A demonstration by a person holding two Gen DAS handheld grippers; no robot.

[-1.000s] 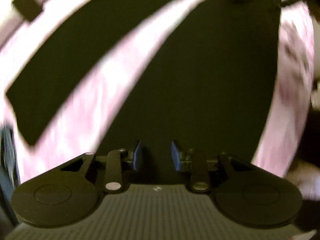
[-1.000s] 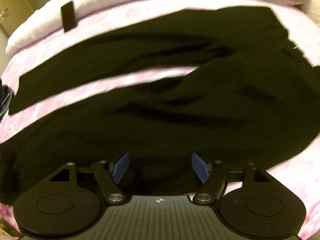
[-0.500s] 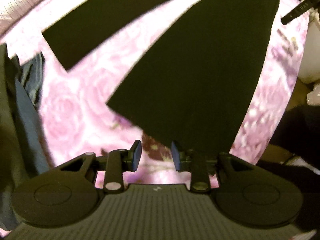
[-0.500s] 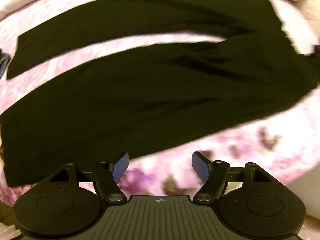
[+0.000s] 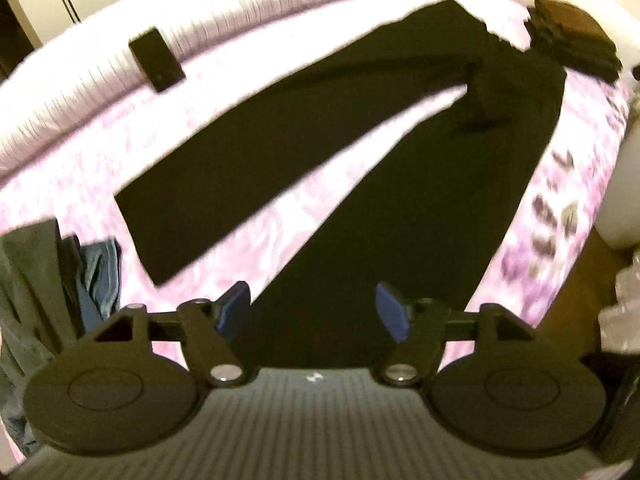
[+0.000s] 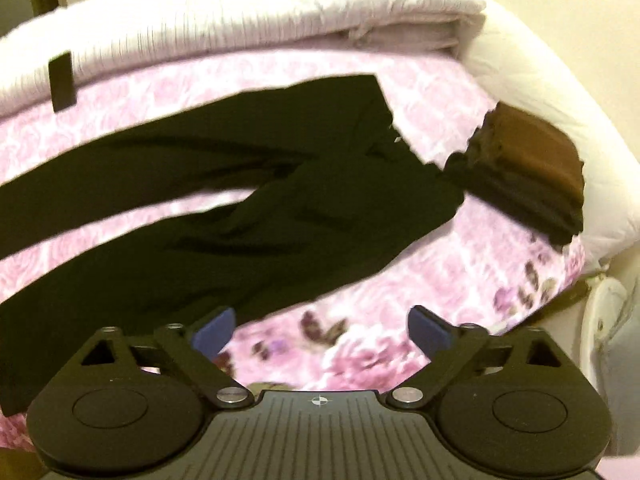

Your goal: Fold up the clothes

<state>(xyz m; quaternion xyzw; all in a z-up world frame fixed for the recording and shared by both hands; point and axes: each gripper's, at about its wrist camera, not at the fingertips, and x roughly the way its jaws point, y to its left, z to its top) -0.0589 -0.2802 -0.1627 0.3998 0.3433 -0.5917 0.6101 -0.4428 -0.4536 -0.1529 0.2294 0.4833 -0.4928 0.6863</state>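
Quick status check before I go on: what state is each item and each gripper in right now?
Black trousers: spread flat on the bed, legs apart, unfolded.
Brown garment: folded, by the trousers' waist.
Grey and blue clothes: heaped, unfolded.
White blanket: folded along the far edge.
Left gripper: open, empty.
Right gripper: open, empty.

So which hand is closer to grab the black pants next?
Probably the left. The left gripper hangs open with the near leg of the black pants between its fingers. The right gripper is open mostly over the pink floral bedspread.
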